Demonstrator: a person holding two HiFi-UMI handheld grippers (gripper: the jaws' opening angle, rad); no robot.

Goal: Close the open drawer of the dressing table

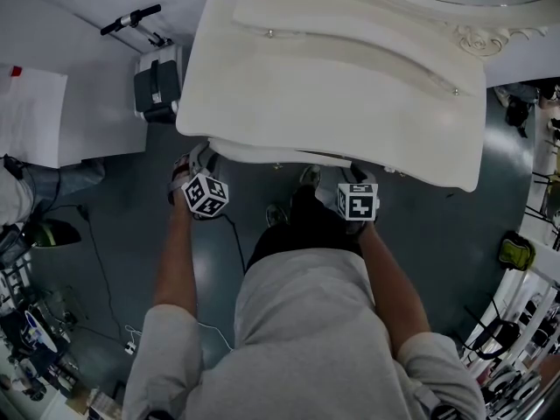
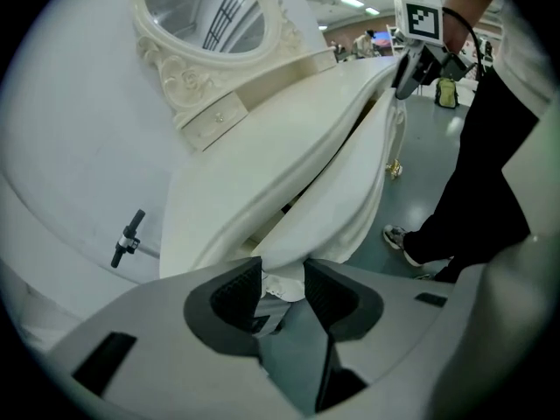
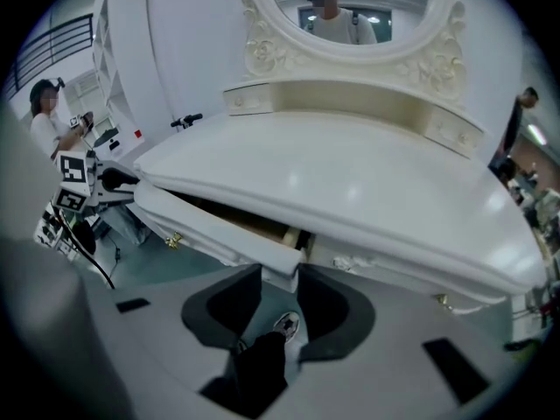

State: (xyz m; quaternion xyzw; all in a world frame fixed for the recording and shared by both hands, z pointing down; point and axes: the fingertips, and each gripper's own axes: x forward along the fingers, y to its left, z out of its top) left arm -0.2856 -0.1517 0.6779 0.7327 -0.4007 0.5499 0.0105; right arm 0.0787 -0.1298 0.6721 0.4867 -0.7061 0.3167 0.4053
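**Both ends gripped: a skewed push could jam the drawer**

Head view: The drawer point(image 1: 262, 154) shows as a pale strip standing a little proud of the tabletop's point(image 1: 332, 86) front edge, on the person's side of the dressing table. The left gripper point(image 1: 201, 154) sits at the strip's left end and the right gripper point(image 1: 359, 171) at its right end. The drawer's long axis runs along that front edge. Its face points toward the person, so it has to travel back toward the mirror side.

Left gripper view: The left gripper point(image 2: 284, 291) straddles the left end corner of the drawer point(image 2: 354, 191), and its pads appear to press on the front panel. The grip is only on a corner, so I judge a hard shove could slip the pads off it.

Right gripper view: The right gripper point(image 3: 280, 300) looks clamped on the right end corner of the drawer point(image 3: 219, 230), with bare wood showing in the gap under the tabletop point(image 3: 350, 182). A neighbouring front panel point(image 3: 367, 261) lies just beside this corner. If one hand leads, the drawer will likely rack and bind. The jaw on the neighbouring panel's side could also catch against that panel as the gap closes.
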